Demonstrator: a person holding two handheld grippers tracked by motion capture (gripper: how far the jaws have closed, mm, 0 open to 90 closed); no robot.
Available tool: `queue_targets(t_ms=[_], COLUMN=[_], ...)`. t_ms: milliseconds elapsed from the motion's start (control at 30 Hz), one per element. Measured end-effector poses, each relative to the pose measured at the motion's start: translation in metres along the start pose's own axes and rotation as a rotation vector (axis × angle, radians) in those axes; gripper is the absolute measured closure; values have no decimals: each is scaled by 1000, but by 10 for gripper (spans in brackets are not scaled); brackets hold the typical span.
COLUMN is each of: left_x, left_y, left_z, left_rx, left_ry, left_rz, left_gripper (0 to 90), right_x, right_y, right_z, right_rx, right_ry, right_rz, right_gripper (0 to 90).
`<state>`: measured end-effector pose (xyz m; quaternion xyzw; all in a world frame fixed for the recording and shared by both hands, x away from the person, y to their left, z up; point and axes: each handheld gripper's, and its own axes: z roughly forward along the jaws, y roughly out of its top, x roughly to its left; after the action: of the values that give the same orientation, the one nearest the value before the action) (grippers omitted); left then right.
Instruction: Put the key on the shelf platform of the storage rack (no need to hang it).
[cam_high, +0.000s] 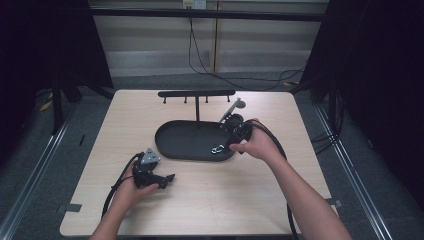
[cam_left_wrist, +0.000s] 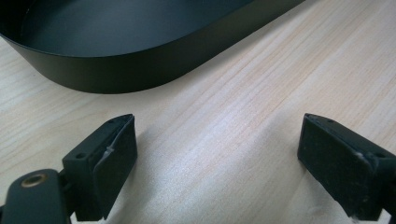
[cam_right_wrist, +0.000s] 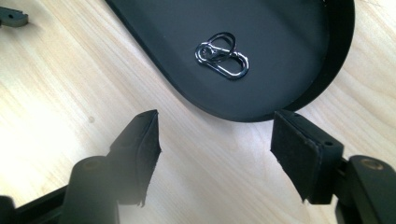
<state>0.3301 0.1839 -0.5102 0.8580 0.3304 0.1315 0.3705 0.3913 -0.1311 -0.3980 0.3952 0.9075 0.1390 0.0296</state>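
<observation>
Pale wood table (cam_high: 210, 200), black tray (cam_high: 175, 142), grey floor

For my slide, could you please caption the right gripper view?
Open right tongs poised before a metal clip in a black tray.

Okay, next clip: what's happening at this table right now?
A person holds a gripper in each hand over a wooden table. The right gripper is open at the near end of a black oval tray, aimed toward a small silver clip lying in it. The left gripper is open too, low over bare wood beside the tray, holding nothing. A black hook rack stands behind the tray.
</observation>
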Motion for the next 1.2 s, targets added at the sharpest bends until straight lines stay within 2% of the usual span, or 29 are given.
queue_targets(t_ms=[467,1033,1200], left_x=[0,0,0], left_y=[0,0,0], left_z=[0,0,0], left_rx=[3,5,5], left_ry=[-1,0,0], left_rz=[5,7,7], left_gripper=[116,116,116], right_x=[-2,1,2], right_y=[-16,-36,-43], right_z=[-7,-6,-5], right_rx=[-24,-20,-20], right_ry=[-7,-8,-8], right_rz=[2,-31,-23], right_gripper=[291,278,276])
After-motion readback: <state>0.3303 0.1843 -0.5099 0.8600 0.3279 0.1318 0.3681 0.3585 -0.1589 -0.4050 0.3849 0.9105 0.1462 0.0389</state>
